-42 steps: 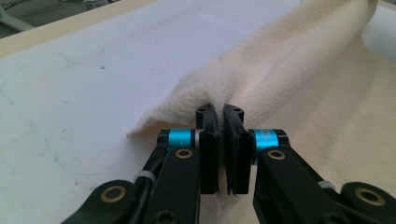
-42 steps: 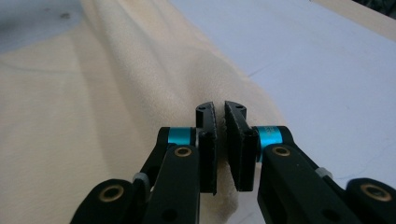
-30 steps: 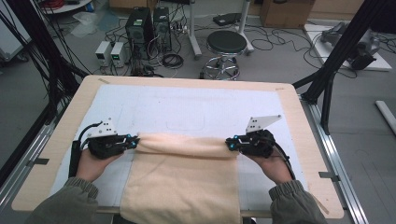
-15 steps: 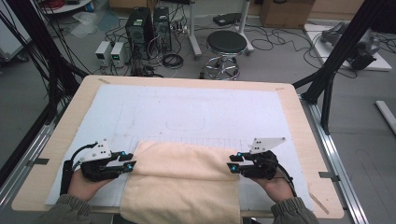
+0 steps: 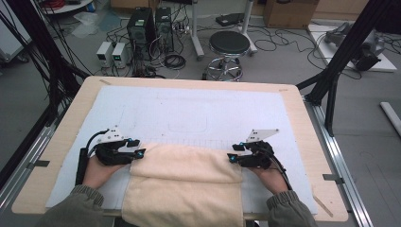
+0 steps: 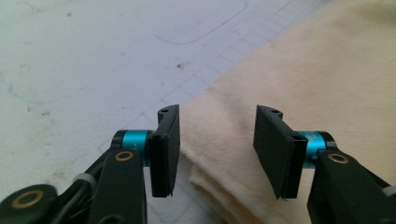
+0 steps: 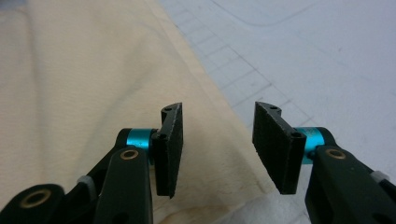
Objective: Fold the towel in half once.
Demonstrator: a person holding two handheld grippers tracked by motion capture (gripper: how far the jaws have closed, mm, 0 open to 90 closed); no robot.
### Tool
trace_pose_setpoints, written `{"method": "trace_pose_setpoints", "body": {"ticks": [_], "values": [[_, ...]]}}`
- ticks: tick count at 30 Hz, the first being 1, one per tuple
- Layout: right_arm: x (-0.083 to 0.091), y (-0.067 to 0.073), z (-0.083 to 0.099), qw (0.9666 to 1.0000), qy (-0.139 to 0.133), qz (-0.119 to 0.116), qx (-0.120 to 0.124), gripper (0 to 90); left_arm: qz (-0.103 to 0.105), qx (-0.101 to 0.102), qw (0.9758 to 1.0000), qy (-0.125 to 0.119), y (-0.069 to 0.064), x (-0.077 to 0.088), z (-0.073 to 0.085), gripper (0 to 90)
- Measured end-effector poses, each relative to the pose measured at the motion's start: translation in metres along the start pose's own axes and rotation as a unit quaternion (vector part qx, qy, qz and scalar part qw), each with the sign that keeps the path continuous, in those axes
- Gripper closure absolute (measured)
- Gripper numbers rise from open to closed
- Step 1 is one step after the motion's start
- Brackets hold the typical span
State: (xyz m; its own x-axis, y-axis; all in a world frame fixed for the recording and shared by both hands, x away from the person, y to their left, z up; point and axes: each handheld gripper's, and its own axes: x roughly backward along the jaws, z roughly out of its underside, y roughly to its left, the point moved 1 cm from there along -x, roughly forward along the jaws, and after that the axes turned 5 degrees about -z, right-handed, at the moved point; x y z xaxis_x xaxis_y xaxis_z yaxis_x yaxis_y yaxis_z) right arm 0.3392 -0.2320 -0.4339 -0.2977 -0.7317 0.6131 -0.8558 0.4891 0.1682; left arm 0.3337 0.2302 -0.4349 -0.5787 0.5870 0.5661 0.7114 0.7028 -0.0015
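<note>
High view: wood table [image 5: 61, 142], white mat [image 5: 189, 113], stool [image 5: 229, 45] behind

No text, label, brand, number or sign can be read anywhere. The mat [image 5: 189, 113] bears only faint drawn lines and a ruled grid, no letters or figures. The boxes [image 5: 112, 53] on the floor at eleven o'clock show small lit displays, too small to read.
</note>
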Motion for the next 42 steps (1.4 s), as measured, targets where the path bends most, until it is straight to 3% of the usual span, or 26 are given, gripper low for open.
{"method": "trace_pose_setpoints", "body": {"ticks": [3, 7, 11, 15, 27, 33, 42], "values": [[-0.008, -0.006, 0.002, 0.9999, 0.007, -0.006, -0.013, 52.9, 0.005, 0.010, 0.9999, 0.010, 0.004, -0.007, 0.003, 50.5], [-0.016, -0.003, 0.004, 0.9996, 0.024, -0.017, -0.002, 58.7, 0.017, 0.017, 0.9992, 0.033, 0.006, -0.014, 0.007, 52.6], [-0.017, -0.001, 0.005, 0.9992, 0.025, -0.032, -0.001, 72.0, 0.042, 0.015, 0.9984, 0.034, 0.003, -0.015, 0.006, 69.4], [-0.015, 0.001, 0.004, 0.9991, 0.027, -0.033, 0.006, 78.3, 0.039, 0.003, 0.9986, 0.036, 0.001, -0.012, 0.005, 79.9], [0.002, 0.007, -0.006, 0.9993, 0.001, -0.032, 0.020, 80.3, 0.029, 0.004, 0.9996, -0.006, -0.002, 0.008, -0.006, 82.1], [0.012, 0.005, -0.011, 0.9992, -0.020, -0.031, 0.015, 81.4, 0.030, 0.012, 0.9991, -0.028, -0.003, 0.015, -0.009, 82.4], [0.028, 0.022, -0.020, 0.9980, -0.033, -0.037, 0.041, 81.4, 0.031, -0.003, 0.9983, -0.049, -0.009, 0.034, -0.013, 83.0]]}}
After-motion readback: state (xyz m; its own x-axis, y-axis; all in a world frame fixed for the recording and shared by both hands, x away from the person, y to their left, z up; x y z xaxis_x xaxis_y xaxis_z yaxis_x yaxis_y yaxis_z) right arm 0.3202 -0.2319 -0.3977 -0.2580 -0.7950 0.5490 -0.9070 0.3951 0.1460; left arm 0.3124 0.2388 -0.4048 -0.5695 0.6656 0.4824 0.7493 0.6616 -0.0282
